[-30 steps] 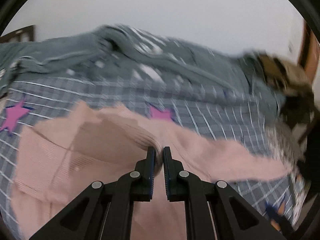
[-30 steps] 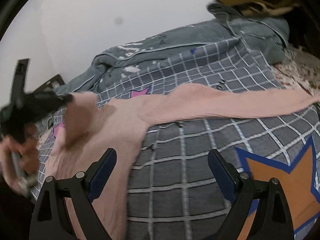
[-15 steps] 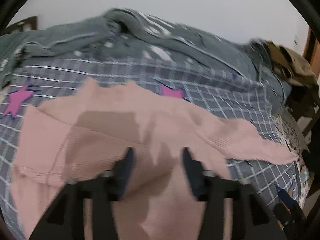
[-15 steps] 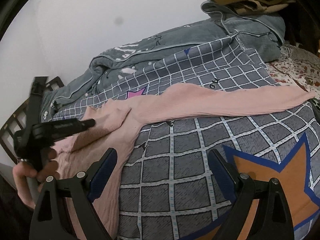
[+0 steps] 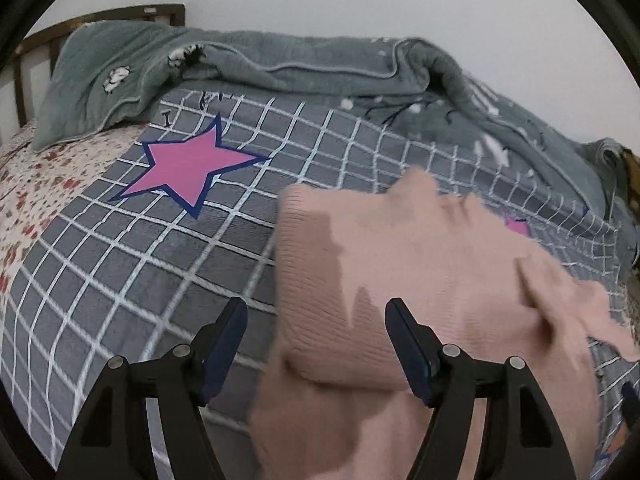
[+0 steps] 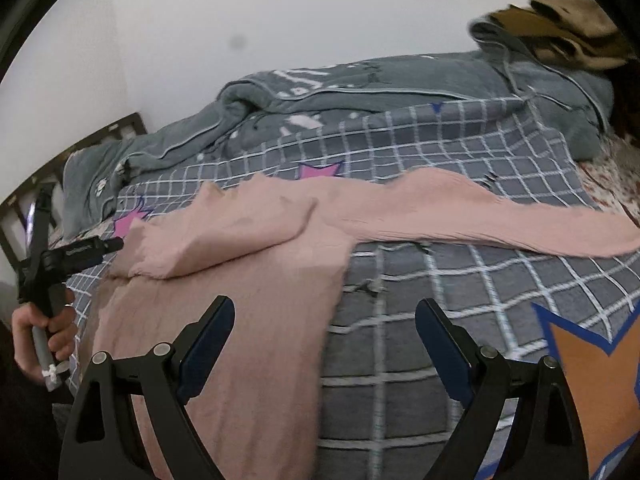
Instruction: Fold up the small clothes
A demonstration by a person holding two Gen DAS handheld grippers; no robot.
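A pink knit sweater (image 5: 420,280) lies on a grey checked blanket (image 5: 160,264) on a bed. Its left sleeve (image 6: 224,236) is folded across the body, and the other sleeve (image 6: 500,224) stretches out to the right. My left gripper (image 5: 316,340) hovers over the sweater's left edge. Its jaws are opening; the cloth lies below them and the pads do not press on it. In the right wrist view the left gripper (image 6: 114,245) is at the far left, held by a hand (image 6: 40,332). My right gripper (image 6: 326,336) hangs wide over the sweater's hem edge, its jaws closing slightly on nothing.
A grey fleece blanket (image 5: 320,60) is bunched along the white wall. Brown clothes (image 6: 560,28) are piled at the far right. A wooden headboard (image 5: 100,16) and a floral sheet (image 5: 36,184) are on the left. Star prints mark the checked blanket (image 6: 460,292).
My left gripper was shut on the pink sleeve. It has opened, let the sleeve drop folded onto the body, and pulled away to the left. The right gripper shifted a little.
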